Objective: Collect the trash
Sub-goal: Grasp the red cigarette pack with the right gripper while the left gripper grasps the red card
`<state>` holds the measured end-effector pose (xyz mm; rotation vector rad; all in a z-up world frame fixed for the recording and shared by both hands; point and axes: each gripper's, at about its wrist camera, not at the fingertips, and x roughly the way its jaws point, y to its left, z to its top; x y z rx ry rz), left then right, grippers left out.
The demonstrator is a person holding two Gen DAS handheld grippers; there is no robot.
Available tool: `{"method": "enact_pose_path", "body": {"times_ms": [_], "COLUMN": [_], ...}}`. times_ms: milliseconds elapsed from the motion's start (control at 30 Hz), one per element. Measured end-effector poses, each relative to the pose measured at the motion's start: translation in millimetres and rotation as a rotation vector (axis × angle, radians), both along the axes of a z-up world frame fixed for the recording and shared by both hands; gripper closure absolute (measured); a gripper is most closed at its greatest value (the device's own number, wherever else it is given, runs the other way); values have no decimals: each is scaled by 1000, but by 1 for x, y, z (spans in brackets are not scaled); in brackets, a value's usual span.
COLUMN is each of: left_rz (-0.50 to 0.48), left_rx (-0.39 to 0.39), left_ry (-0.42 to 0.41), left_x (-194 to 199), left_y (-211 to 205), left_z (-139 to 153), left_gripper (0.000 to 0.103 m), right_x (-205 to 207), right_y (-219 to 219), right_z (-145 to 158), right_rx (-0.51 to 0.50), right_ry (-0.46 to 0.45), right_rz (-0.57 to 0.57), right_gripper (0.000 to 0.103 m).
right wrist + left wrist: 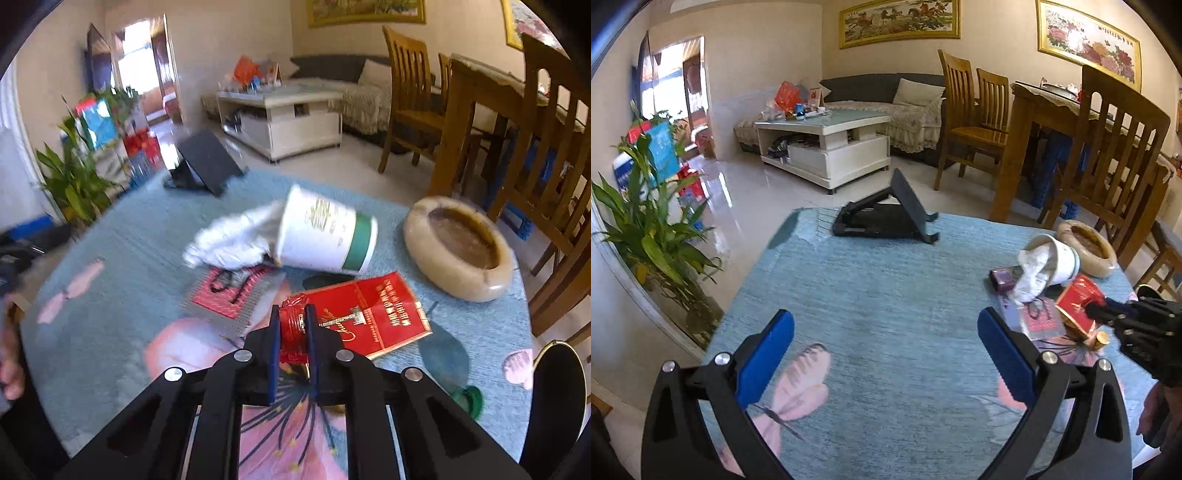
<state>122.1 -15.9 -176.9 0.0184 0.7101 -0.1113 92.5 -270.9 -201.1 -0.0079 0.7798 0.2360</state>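
Observation:
My right gripper is shut on a crumpled red cigarette pack and holds it just above the blue tablecloth; in the left wrist view the pack is at the right, with the right gripper on it. A tipped white paper cup with white tissue spilling out lies behind it. A red wrapper lies flat under the tissue. A small purple wrapper lies left of the cup. My left gripper is open and empty over bare cloth.
A beige ashtray sits at the right of the table. A black folding stand stands at the far edge. A green cap lies near my right gripper. Wooden chairs and a dining table stand at the right, a plant at the left.

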Motion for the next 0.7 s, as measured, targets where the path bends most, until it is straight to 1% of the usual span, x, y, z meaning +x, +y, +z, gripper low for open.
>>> {"method": "enact_pose_path", "body": {"times_ms": [67,100,200,267,367,433,500,567,600,700], "left_rz": [-26,-44,-81,-128,-161,-169,-168,-172,-169,-117], "left_rx": [-27,-21,28,56,89,95,86,52,47,68], "left_ry": [6,9,10,39,84,99,103,120,128,156], "left_x": [-3,-5,-8,-3,6,15,21,27,29,37], "left_y": [-9,-21,-56,-91,-126,-145,-155,-160,-160,-159], "left_z": [-3,-6,-16,-29,-43,-49,-51,-54,-57,-67], "left_gripper": [3,3,3,3,3,3,3,3,3,4], "right_x": [-14,-19,-37,-43,-48,-51,-55,-56,-56,-58], "right_y": [-10,-16,-43,-60,-84,-86,-88,-90,-91,-90], "right_z": [12,16,22,21,12,17,26,30,30,35], "right_rx": [4,3,34,67,155,166,174,203,211,223], "right_ry": [-25,-34,-61,-74,-64,-79,-108,-115,-116,-134], "right_rz": [1,-2,-28,-50,-81,-80,-68,-64,-62,-50], "right_gripper": [90,90,90,90,90,90,90,90,90,90]}}
